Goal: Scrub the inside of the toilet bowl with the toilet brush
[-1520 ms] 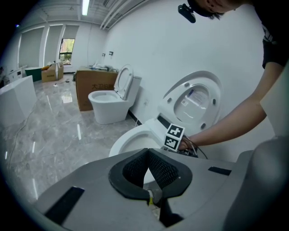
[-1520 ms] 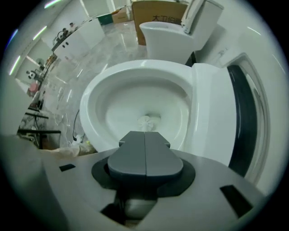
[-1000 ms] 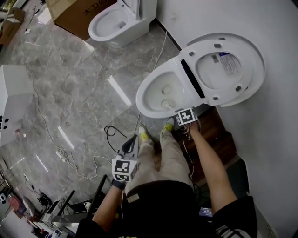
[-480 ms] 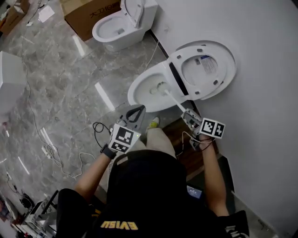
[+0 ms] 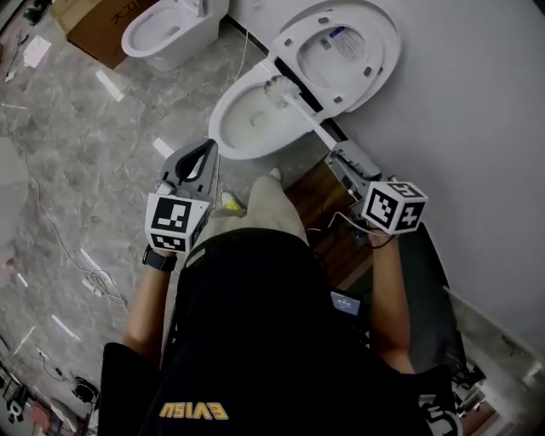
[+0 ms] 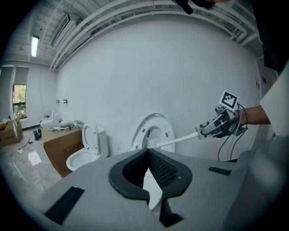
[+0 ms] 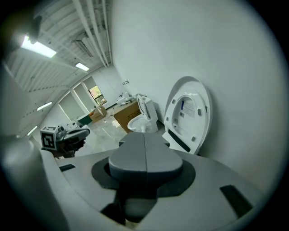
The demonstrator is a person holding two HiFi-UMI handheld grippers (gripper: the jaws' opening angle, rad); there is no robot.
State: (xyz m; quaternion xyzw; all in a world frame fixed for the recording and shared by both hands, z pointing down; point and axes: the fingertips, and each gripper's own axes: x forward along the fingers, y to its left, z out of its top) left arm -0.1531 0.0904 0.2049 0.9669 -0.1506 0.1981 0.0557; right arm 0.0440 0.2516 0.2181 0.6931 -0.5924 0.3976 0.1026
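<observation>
The white toilet bowl (image 5: 223, 128) stands against the wall with its seat and lid (image 5: 349, 51) raised. The toilet brush (image 5: 300, 112) has its white head up near the bowl's back rim, below the seat hinge. Its long handle runs back into my right gripper (image 5: 342, 158), which is shut on it. In the left gripper view the handle (image 6: 178, 140) reaches from that gripper towards the lid. My left gripper (image 5: 207, 149) hovers left of the bowl, jaws shut and empty. In the right gripper view the shut jaws (image 7: 145, 135) hide the brush.
A second toilet (image 5: 166, 34) and a cardboard box (image 5: 85, 21) stand at the far left. Cables (image 5: 94, 277) trail over the marble floor. A brown wooden platform (image 5: 328, 217) lies by the wall under my right arm. The person's leg and shoe (image 5: 230, 201) are before the bowl.
The brush head has come up from the bowl's bottom to the back rim. My right gripper pulled back and right. My left gripper rose and moved closer to the bowl.
</observation>
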